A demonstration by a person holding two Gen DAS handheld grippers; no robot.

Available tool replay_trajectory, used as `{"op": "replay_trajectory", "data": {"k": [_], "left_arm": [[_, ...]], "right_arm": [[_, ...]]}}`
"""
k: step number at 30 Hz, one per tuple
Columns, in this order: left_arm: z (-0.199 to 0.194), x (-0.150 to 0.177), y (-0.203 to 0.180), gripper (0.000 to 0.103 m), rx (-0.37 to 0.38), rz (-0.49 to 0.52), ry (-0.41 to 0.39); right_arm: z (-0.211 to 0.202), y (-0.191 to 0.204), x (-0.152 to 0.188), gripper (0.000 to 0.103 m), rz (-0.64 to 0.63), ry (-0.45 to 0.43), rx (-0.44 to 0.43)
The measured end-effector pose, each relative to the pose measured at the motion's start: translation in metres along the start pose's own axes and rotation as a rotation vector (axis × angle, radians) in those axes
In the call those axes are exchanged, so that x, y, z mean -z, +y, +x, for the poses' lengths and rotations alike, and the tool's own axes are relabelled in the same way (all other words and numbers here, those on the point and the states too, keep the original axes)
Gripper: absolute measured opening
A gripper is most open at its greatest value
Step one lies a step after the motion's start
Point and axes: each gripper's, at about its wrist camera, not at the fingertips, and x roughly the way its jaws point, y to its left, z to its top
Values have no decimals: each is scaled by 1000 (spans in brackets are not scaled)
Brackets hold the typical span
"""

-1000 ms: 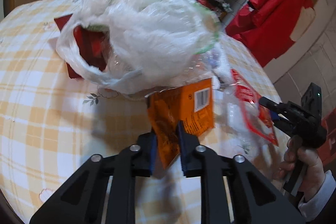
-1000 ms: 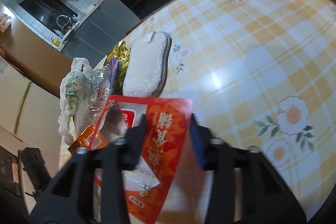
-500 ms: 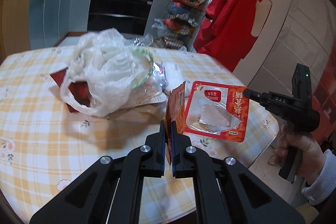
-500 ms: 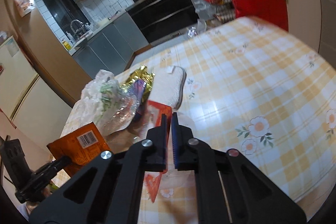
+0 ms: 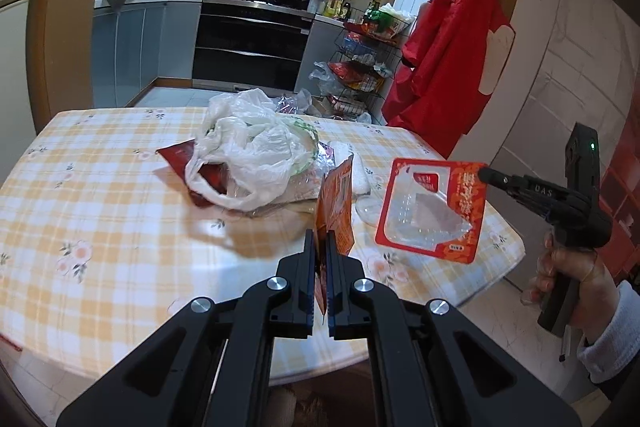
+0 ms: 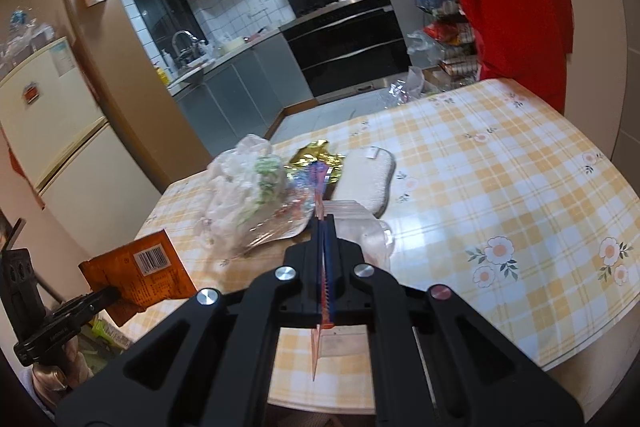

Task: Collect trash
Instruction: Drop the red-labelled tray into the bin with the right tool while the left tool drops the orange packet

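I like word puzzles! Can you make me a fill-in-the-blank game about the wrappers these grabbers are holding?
1. The left gripper is shut on a flat ____ snack packet with a barcode.
2. The right gripper pinches a red packet with a clear ____ window.
3. The crumpled white plastic bag rests on the ____-and-white checked tablecloth.

Missing words: orange; plastic; yellow
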Motion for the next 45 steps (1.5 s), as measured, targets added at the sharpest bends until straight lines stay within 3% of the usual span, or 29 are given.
{"op": "replay_trajectory", "data": {"k": [6, 13, 22, 28, 30, 31, 32, 36, 38, 41, 45], "left_arm": [[-40, 18, 3, 5, -28, 2, -14], [-85, 35, 19, 5, -81, -70, -52], [-118, 63, 29, 5, -108, -117, -66], [-119, 73, 26, 5, -94, -118, -49], [-118, 74, 24, 5, -90, -111, -46], [-118, 74, 23, 5, -86, -107, -46], [-118, 75, 23, 5, -83, -105, -45], [-116, 77, 17, 5, -74, -83, -33], [-113, 80, 13, 5, -63, -76, -18], [-106, 86, 6, 5, -40, -64, 7], [-93, 94, -6, 5, -17, -34, 58]], "right_arm": [[-29, 32, 12, 5, -43, -13, -44], [-61, 72, 41, 5, -130, 29, -95], [-66, 104, 110, 5, -189, 192, -133], [-49, 106, 136, 6, -112, 303, -179], [-45, 105, 140, 11, -71, 323, -195], [-45, 104, 140, 19, -64, 314, -186], [-46, 104, 139, 32, -65, 304, -177], [-57, 99, 130, 65, -81, 235, -104], [-63, 92, 125, 91, -46, 197, -90], [-68, 82, 119, 98, -3, 156, -44], [-75, 76, 117, 98, -30, 91, 37]]}}
